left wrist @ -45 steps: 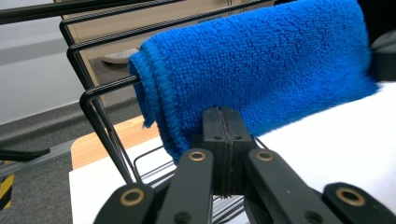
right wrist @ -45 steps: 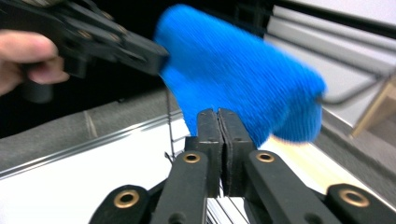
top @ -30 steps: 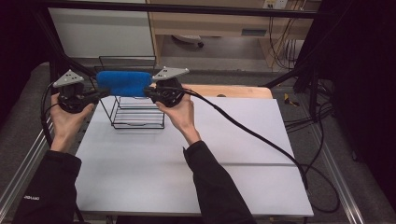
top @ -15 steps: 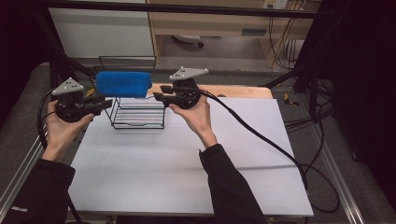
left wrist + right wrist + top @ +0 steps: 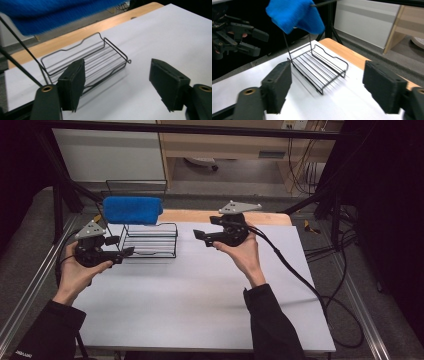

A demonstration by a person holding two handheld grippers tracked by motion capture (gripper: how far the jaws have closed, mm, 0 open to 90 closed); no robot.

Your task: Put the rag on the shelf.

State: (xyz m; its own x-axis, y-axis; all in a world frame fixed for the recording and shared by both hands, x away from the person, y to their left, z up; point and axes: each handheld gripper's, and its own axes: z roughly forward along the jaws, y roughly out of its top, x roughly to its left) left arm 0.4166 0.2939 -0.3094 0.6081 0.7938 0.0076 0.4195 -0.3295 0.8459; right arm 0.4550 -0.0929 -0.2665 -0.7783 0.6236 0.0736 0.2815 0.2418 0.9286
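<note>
- High view:
  - Left gripper (image 5: 121,254) held just beside the left end of the rack (image 5: 150,240), low over the sheet (image 5: 200,290). Jaws apart, having just been opening, nothing between them.
  - Right gripper (image 5: 200,237) held to the right of the rack, clear of it, jaws pointing toward it. Jaws apart, having just been opening, nothing between them.
  - Blue towel (image 5: 131,209) draped over the rack's top bar, above the wire tray. Touched by neither gripper.
  - Rack standing at the back left of the white sheet, just in front of the wooden edge (image 5: 225,216).
  - Cable (image 5: 300,275) trailing from the right gripper across the sheet and off its right side.
- Left gripper view:
  - Left gripper (image 5: 117,82) jaws standing wide, white sheet (image 5: 175,37) visible in the gap.
  - Rack (image 5: 100,60) beyond the jaws, its wire tray lying flat on the sheet, near end with a curled corner.
  - Towel (image 5: 50,15) blurred across the top left, above the tray.
  - Wooden edge (image 5: 82,31) running behind the rack.
- Right gripper view:
  - Right gripper (image 5: 327,86) jaws standing wide, nothing gripped.
  - Rack (image 5: 322,67) straight ahead between the two jaws but well beyond them, on the sheet (image 5: 262,80).
  - Towel (image 5: 294,15) hanging from the top bar over the tray's far end.
  - Left gripper (image 5: 255,41) at the far left, beyond the rack, jaws apart.
</note>
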